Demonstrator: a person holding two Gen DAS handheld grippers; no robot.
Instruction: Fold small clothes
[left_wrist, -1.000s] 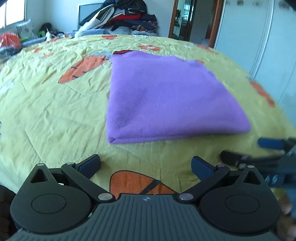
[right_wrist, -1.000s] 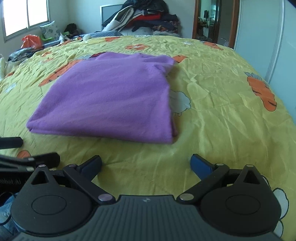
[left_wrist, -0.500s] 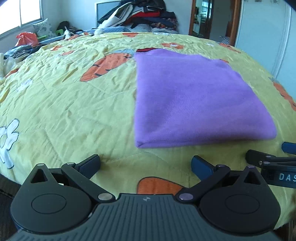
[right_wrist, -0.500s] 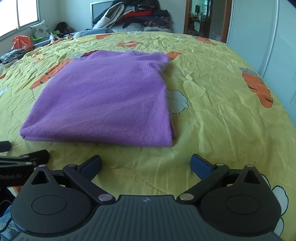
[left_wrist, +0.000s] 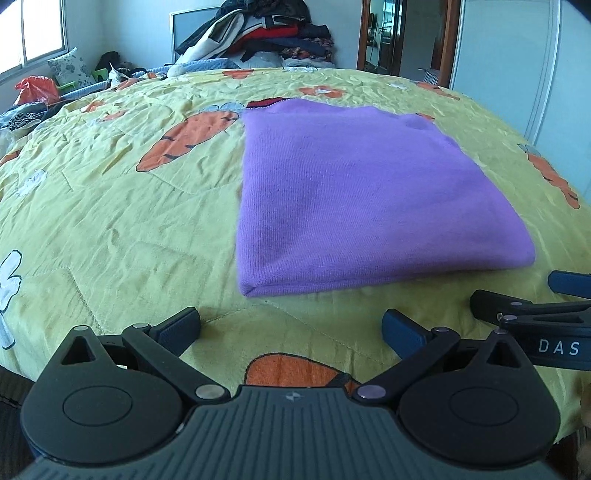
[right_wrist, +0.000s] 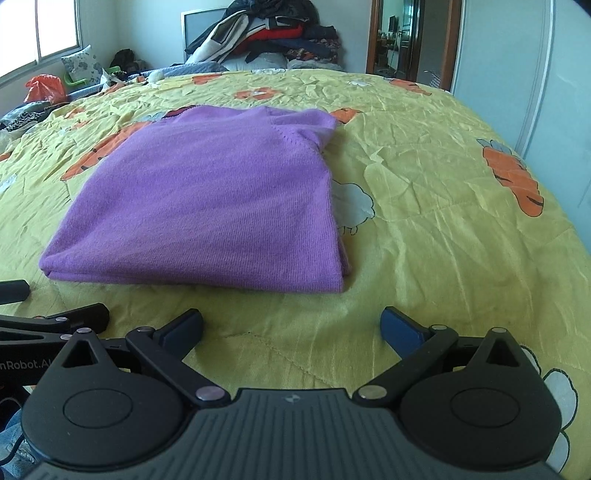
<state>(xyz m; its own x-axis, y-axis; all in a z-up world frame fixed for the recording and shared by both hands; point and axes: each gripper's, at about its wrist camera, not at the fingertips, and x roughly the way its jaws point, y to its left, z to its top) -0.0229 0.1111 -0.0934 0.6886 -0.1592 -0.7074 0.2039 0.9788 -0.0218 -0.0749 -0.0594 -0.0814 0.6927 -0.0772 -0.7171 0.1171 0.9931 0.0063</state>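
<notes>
Lying flat: purple garment (left_wrist: 354, 199), folded to a neat rectangle, knit, smooth top
Where: mid bed (left_wrist: 110, 221), on the yellow carrot-print cover
Left gripper (left_wrist: 291, 326): jaws spread, empty, just short of garment's near edge
Right gripper (right_wrist: 291, 326): jaws spread, empty, same

You have one folded purple garment (left_wrist: 354, 199) lying on one yellow bedspread (left_wrist: 110, 221). Two grippers are in front of you, the left gripper (left_wrist: 291, 326) and the right gripper (right_wrist: 291, 325), each with two fingers spread apart. At the far end you see one pile of clothes (left_wrist: 258, 37), one orange bag (left_wrist: 35, 88) and one patterned pillow (left_wrist: 70, 70).
</notes>
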